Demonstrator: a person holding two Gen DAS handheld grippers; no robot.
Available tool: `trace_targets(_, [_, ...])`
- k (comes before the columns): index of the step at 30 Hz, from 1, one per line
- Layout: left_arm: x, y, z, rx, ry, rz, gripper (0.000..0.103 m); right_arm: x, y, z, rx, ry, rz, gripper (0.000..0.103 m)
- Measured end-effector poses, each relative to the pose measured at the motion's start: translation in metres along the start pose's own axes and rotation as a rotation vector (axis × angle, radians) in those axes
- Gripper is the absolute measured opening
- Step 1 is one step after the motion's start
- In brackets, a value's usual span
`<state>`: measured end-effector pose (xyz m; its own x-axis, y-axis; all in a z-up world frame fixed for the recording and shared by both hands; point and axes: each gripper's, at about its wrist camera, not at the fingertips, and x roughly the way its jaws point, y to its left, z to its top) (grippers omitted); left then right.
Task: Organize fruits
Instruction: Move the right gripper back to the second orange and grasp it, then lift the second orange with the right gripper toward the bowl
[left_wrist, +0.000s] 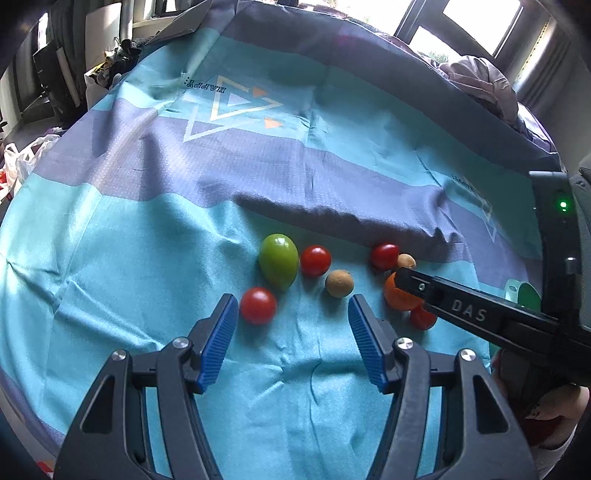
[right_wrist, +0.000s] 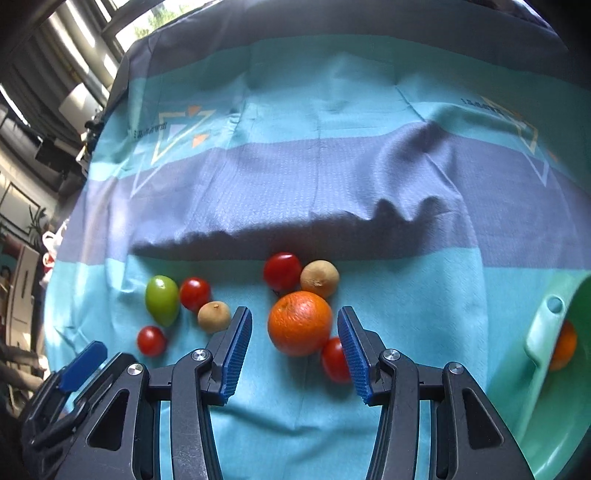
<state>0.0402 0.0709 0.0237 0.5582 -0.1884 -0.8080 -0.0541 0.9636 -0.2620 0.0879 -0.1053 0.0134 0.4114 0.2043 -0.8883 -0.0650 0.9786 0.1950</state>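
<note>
Fruit lies on a blue and teal cloth (left_wrist: 147, 258). An orange (right_wrist: 299, 323) sits just ahead of my open right gripper (right_wrist: 294, 334), between its blue fingertips and not gripped. A red tomato (right_wrist: 334, 360) touches its right finger. Another tomato (right_wrist: 282, 271) and a brown fruit (right_wrist: 319, 278) lie behind the orange. To the left are a green fruit (right_wrist: 161, 300), two tomatoes and a brown fruit (right_wrist: 214, 316). My left gripper (left_wrist: 291, 314) is open and empty, near a tomato (left_wrist: 258, 305), the green fruit (left_wrist: 279, 261) and a brown fruit (left_wrist: 339, 283).
A green bowl (right_wrist: 546, 387) at the right edge holds another orange (right_wrist: 563, 345). A dark fold of cloth (right_wrist: 295, 232) runs behind the fruit. Clutter and windows lie beyond the cloth's far edges.
</note>
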Motion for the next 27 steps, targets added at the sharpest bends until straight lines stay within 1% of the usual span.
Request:
trace_targets(3, [-0.002, 0.0, -0.001, 0.003, -0.003, 0.005, 0.062, 0.013, 0.002, 0.003, -0.003, 0.024, -0.041, 0.051])
trace_targets(6, [-0.005, 0.001, 0.0, -0.004, -0.012, -0.006, 0.062, 0.025, 0.006, 0.004, -0.032, 0.043, -0.072, 0.051])
trace_targets(9, [-0.005, 0.001, 0.0, -0.009, -0.011, -0.011, 0.062, 0.034, 0.009, 0.003, -0.072, 0.054, -0.107, 0.044])
trace_targets(12, [-0.005, -0.001, 0.0, 0.002, -0.011, -0.009, 0.062, 0.03, 0.004, 0.001, -0.05, 0.033, -0.051, 0.043])
trace_targets(14, [-0.007, -0.005, -0.002, 0.017, -0.012, -0.025, 0.062, 0.018, 0.0, -0.005, -0.036, 0.024, 0.001, 0.043])
trace_targets(16, [-0.01, -0.008, -0.002, 0.03, -0.022, -0.037, 0.062, 0.0, 0.0, -0.015, -0.043, -0.002, 0.047, 0.043])
trace_targets(18, [-0.011, -0.011, -0.003, 0.04, -0.028, -0.031, 0.062, -0.02, -0.003, -0.029, -0.035, -0.026, 0.103, 0.043])
trace_targets(21, [-0.008, -0.014, -0.006, 0.048, -0.019, -0.017, 0.062, -0.033, -0.007, -0.052, -0.019, -0.018, 0.176, 0.043])
trace_targets(23, [-0.007, -0.017, -0.008, 0.055, -0.007, -0.023, 0.062, -0.03, -0.004, -0.063, -0.026, 0.003, 0.186, 0.043])
trace_targets(25, [-0.006, -0.02, -0.011, 0.067, -0.004, -0.022, 0.062, -0.025, -0.004, -0.071, -0.028, 0.022, 0.178, 0.043])
trace_targets(27, [-0.006, -0.023, -0.013, 0.077, -0.003, -0.017, 0.062, -0.018, -0.008, -0.073, -0.015, 0.042, 0.179, 0.043])
